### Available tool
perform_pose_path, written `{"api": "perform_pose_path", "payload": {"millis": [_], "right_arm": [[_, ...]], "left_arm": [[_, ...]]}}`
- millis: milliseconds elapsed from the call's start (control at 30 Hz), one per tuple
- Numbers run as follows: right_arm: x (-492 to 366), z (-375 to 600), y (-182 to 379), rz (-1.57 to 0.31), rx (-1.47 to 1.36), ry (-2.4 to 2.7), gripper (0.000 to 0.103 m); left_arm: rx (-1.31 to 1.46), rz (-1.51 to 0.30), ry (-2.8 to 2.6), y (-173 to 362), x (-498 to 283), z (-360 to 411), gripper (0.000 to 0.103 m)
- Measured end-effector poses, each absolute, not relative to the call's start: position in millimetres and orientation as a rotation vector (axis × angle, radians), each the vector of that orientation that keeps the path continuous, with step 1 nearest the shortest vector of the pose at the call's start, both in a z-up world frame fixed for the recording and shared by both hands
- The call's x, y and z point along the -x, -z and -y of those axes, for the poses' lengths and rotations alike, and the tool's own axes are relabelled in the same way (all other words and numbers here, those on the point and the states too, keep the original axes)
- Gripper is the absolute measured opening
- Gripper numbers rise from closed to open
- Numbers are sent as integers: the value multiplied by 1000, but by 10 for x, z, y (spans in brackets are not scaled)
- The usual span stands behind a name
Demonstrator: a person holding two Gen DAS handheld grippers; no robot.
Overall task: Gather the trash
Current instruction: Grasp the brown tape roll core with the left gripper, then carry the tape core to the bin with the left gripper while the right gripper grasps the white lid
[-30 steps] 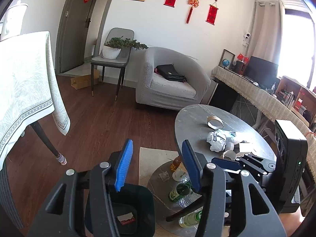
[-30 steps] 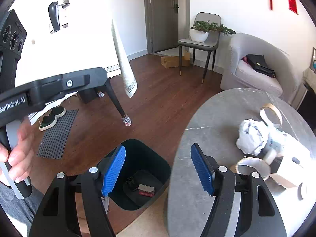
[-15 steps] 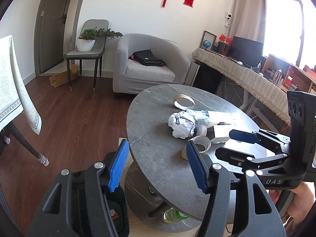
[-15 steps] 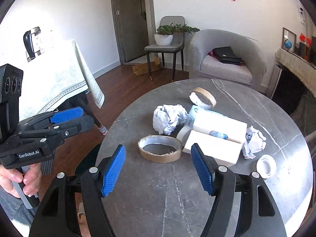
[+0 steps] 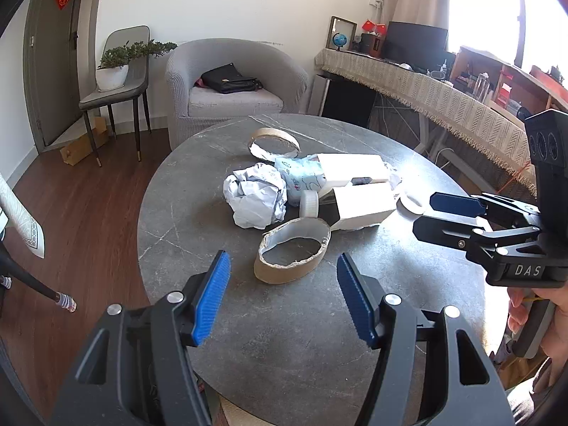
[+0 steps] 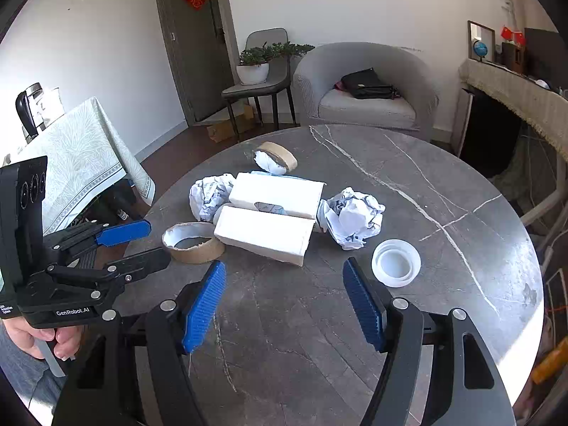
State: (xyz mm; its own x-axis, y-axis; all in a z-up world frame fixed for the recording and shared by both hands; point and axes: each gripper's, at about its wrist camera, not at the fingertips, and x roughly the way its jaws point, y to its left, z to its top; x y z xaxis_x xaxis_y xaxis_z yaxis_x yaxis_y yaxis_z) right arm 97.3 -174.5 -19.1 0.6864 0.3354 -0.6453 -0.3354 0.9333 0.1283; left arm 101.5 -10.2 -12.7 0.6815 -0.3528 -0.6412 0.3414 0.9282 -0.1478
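Left gripper (image 5: 282, 298): jaws stood wide apart, empty, held above the near edge of the surface (image 5: 312, 323); blue pads faced each other.
Right gripper (image 6: 284, 301): jaws likewise spread wide, nothing between them; also seen in the left wrist view at 3 o'clock (image 5: 443, 213).
Near tape core (image 5: 293, 250): brown cardboard ring, torn white lining, lay flat on the surface at 12 o'clock just ahead of the left gripper; not touched by either pad.
Far tape core (image 5: 273, 142): second cardboard ring, farther back at 12 o'clock, beyond the paper.
Crumpled paper (image 5: 255, 197): white ball just behind the near tape core, touching the small white roll (image 5: 309, 204).
White boxes (image 6: 269, 214): two, side by side at centre of the surface, at 12 o'clock from the right gripper.
Second paper ball (image 6: 351, 216): at 1 o'clock from the right gripper, against the right end of the boxes.
White lid (image 6: 396, 262): round, flat on the surface, just beyond the right-hand pad of the right gripper; apart from it.
Background: grey armchair (image 5: 234, 81) with a black bag (image 5: 229, 78) on its seat, past the surface.
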Motion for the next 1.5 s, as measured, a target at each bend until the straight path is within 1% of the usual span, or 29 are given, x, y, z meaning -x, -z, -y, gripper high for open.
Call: {"api": "perform_pose_path", "payload": {"millis": [467,567,633,667,733,967,1367,1400,1500], "right_arm": [[-1109,2242,312,-771,20,-284,70],[-1145,2299,339,-776,17,-273,70],[-1158,2336,344,-778,15,-267,70],[-1172,2345,350,-779,12,-262,71],[-1200,2360,362,-784,14,-252,71],[-1307,2317,349,-795,26,-250,71],[-1444,2237,449,-857,57,-232,71],[-1449,2245,446,-857,56,-229,71],[-1482,2255,435,-865,62,-226,63]], "left_arm": [[1,-758,382,225,-1236,352,66],[3,-762,377,231,-1269,378,64],[9,-765,374,237,-1287,374,61],[9,-768,367,243,-1297,375,58],[17,-771,364,248,-1311,372,57],[19,-762,397,258,-1232,363,54],[69,-731,415,137,-1110,145,54],[73,-728,412,125,-1110,112,54],[80,-725,405,97,-1088,25,54]]}}
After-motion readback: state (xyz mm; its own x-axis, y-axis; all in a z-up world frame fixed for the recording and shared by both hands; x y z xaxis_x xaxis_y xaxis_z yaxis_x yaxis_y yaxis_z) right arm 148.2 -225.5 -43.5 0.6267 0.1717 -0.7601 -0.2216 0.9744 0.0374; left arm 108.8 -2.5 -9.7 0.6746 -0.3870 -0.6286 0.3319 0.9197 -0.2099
